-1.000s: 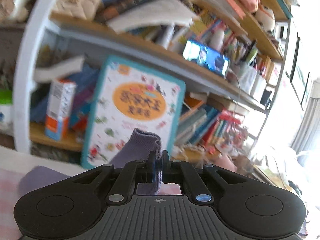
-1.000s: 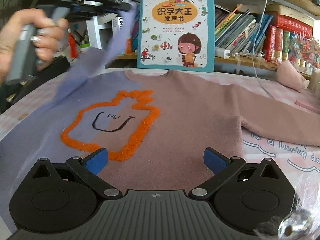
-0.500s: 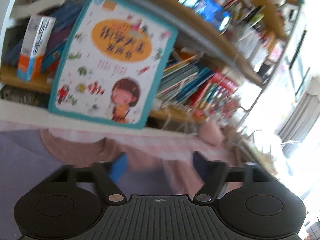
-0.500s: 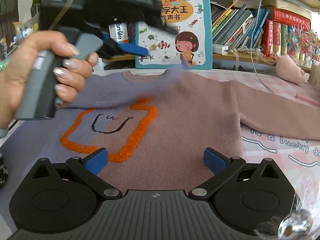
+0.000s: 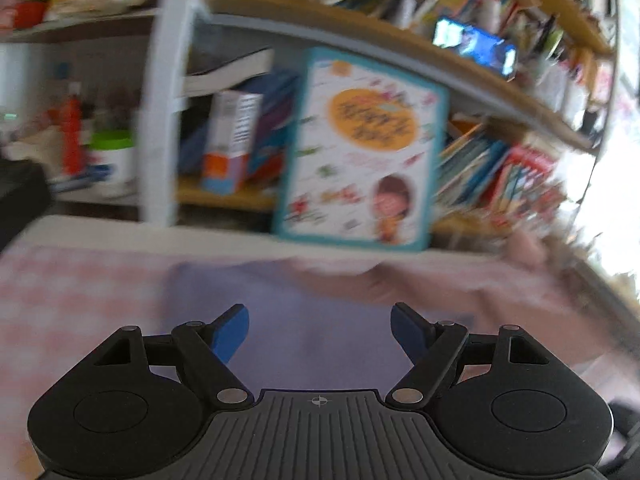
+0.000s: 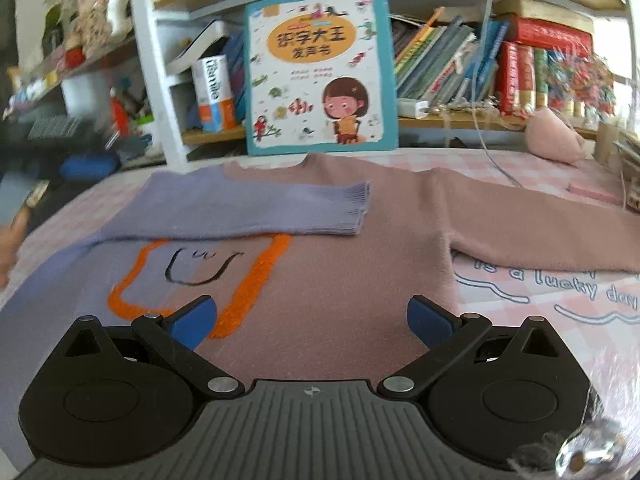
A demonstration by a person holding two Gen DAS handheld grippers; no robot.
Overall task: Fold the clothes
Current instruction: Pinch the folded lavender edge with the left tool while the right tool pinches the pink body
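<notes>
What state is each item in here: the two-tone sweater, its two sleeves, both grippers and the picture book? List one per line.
Two-tone purple and pink knit sweater: lying flat, face up.
Purple sleeve: folded across the chest.
Pink sleeve: stretched out to the side, unfolded.
Left gripper: open, nothing between its jaws.
Right gripper: open, empty.
Teal-edged picture book: closed, propped upright against the shelf.

A table (image 6: 540, 312) in a pink checked cloth printed with script is carrying a sweater (image 6: 320, 280) lying flat, its purple sleeve (image 6: 256, 208) folded across the chest. A pink pouch (image 6: 554, 140) and a flat pink strip (image 6: 594, 193) are lying near the far edge, where a picture book (image 6: 320, 72) is standing upright.
</notes>
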